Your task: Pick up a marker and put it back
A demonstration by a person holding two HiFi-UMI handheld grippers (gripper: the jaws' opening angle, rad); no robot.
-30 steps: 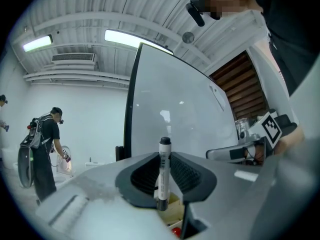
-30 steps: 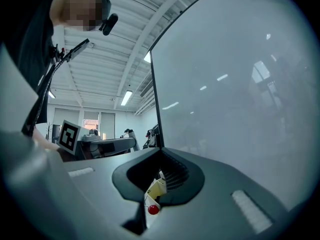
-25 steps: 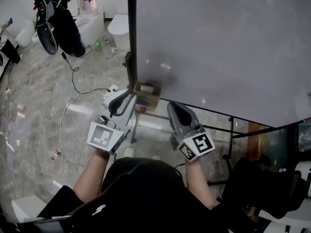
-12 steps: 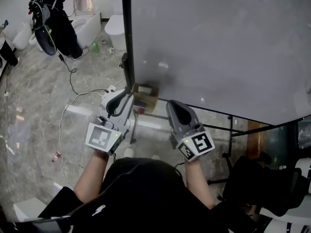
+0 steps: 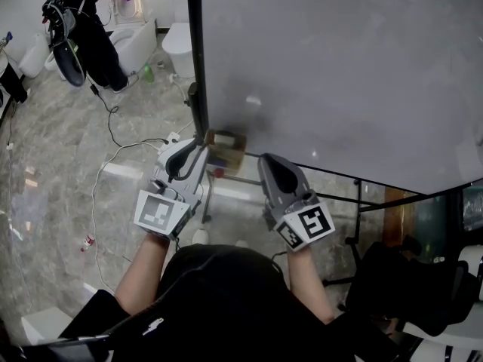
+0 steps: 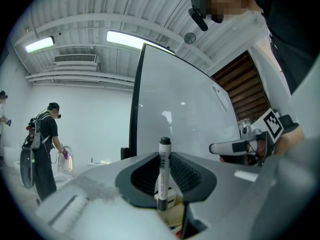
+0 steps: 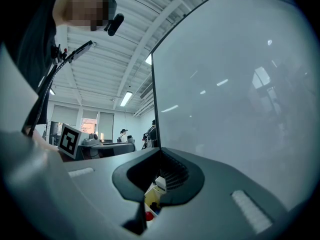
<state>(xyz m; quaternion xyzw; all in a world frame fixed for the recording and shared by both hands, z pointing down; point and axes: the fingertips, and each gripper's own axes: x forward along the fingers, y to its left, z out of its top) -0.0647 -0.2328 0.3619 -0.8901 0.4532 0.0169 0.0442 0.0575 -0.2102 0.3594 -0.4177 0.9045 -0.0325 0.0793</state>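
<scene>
upright whiteboard (image 5: pixel 339 74) close ahead

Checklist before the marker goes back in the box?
1. Grip on marker: ok, upright between the left gripper jaws.
2. Cap on marker: cannot tell.
3. Empty right gripper: ok, jaws apart, nothing between.
4. Sight of box: ok, by the whiteboard lower corner, just ahead of both grippers.
5. Room in box: cannot tell; it looks partly filled.
6. Distance to bystander: ok, far off.
</scene>
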